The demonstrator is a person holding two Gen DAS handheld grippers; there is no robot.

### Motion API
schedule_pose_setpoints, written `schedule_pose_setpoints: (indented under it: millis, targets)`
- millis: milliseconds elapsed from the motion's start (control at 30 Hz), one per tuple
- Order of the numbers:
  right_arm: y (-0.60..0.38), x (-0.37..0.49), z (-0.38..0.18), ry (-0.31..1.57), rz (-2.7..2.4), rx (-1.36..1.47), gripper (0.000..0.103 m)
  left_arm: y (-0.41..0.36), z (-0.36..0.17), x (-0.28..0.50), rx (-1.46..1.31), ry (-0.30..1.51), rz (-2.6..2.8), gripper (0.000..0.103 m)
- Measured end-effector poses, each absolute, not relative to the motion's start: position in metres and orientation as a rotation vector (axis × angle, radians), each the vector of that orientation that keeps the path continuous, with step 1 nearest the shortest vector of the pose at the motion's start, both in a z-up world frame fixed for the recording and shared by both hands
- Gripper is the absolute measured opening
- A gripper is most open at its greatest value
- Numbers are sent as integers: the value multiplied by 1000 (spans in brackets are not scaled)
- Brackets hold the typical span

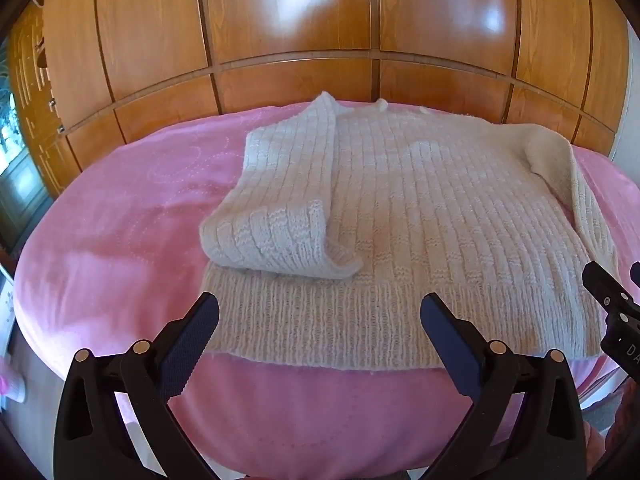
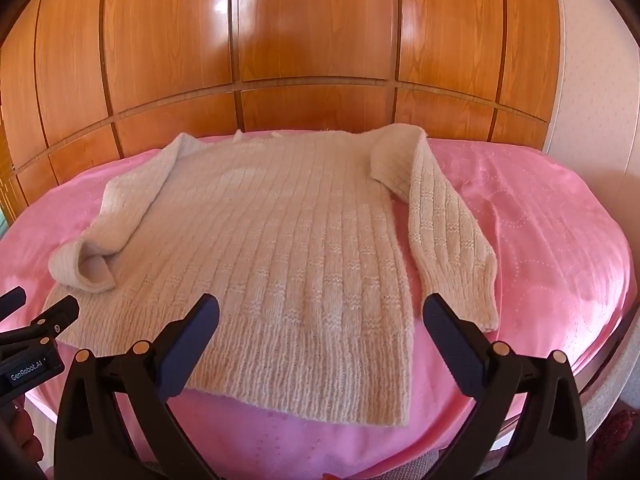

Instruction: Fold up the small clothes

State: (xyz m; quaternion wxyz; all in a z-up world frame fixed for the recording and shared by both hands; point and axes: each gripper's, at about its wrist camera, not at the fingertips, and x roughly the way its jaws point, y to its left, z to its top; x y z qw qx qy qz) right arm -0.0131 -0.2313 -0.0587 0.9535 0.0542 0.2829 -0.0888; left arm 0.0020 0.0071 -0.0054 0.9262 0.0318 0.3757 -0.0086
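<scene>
A cream ribbed knit sweater lies flat on a pink bedspread, hem toward me. Its left sleeve is folded in over the body, with the cuff curled up. The right sleeve runs down along the body's right edge. My left gripper hovers open above the hem's left half, nothing between its fingers. My right gripper hovers open above the hem's right half, also holding nothing. Each gripper shows at the edge of the other's view: the right gripper, the left gripper.
A glossy wooden wardrobe stands right behind the bed's far edge. A pale wall rises at the right. Pink cover lies bare on both sides of the sweater, and the bed's near edge is just under my grippers.
</scene>
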Motion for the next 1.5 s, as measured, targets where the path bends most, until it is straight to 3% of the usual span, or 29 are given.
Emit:
schedule_pose_setpoints:
  millis: [1500]
  targets:
    - [-234, -6, -63, 606, -152, 141, 101, 2, -20, 6, 56, 835, -79, 100]
